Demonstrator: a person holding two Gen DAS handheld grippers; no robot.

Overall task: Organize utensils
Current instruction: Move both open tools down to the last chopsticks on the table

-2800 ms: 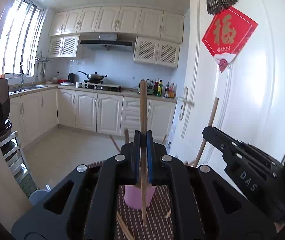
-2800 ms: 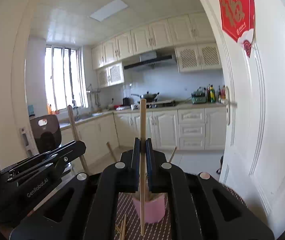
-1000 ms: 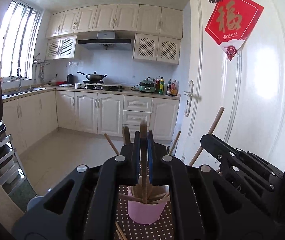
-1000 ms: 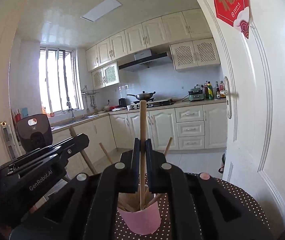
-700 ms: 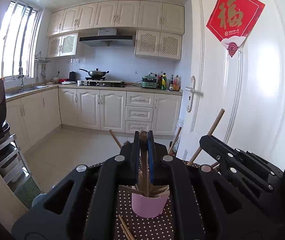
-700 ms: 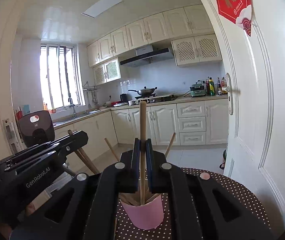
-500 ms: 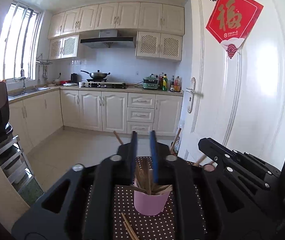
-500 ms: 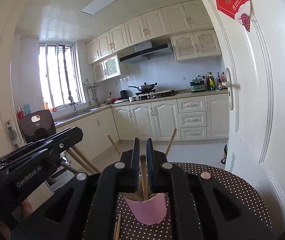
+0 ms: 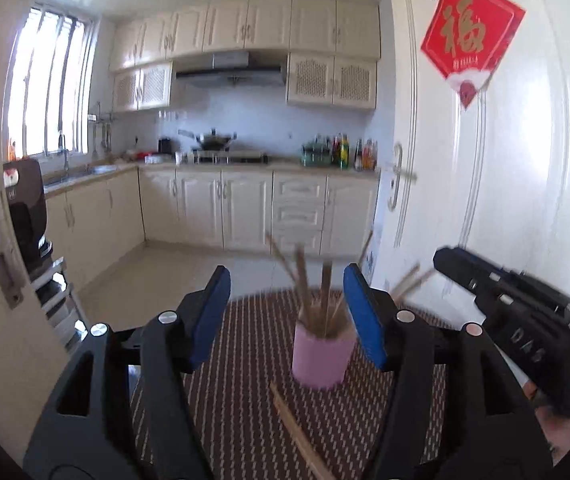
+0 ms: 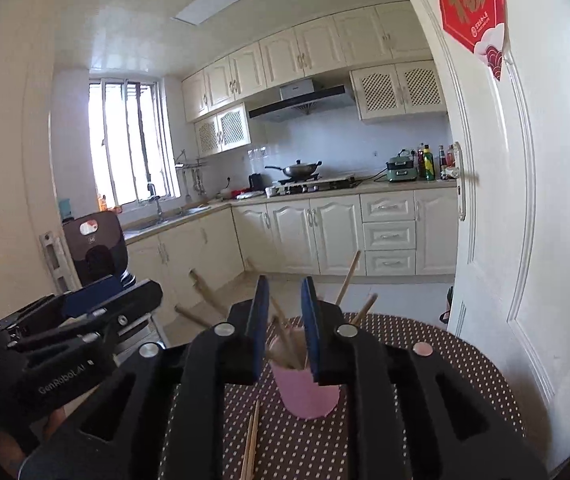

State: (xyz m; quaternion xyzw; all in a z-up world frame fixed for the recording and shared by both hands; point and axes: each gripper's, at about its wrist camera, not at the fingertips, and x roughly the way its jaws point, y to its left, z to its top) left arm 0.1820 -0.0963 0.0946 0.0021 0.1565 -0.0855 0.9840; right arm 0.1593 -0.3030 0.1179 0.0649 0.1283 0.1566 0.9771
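Observation:
A pink cup (image 9: 322, 357) (image 10: 306, 392) stands on the dotted brown table (image 9: 241, 380) (image 10: 457, 360) with several wooden chopsticks (image 9: 305, 288) (image 10: 285, 338) upright in it. My left gripper (image 9: 287, 308) is a little short of the cup, its jaws opening wide, nothing between the pads. My right gripper (image 10: 285, 316) is just before the cup; its jaws are opening and stand apart by a narrow gap, with nothing held. Loose chopsticks (image 9: 297, 428) (image 10: 251, 440) lie on the table in front of the cup.
A white door (image 9: 525, 200) (image 10: 525, 220) with a red paper ornament (image 9: 471, 40) stands close on the right. Beyond the table lies the kitchen floor, cabinets and a dark appliance (image 9: 25, 208) on a rack at the left.
Both grippers lowered their chopsticks into the cup, let go and opened. Both have drawn back from the cup, the left one opening wider.

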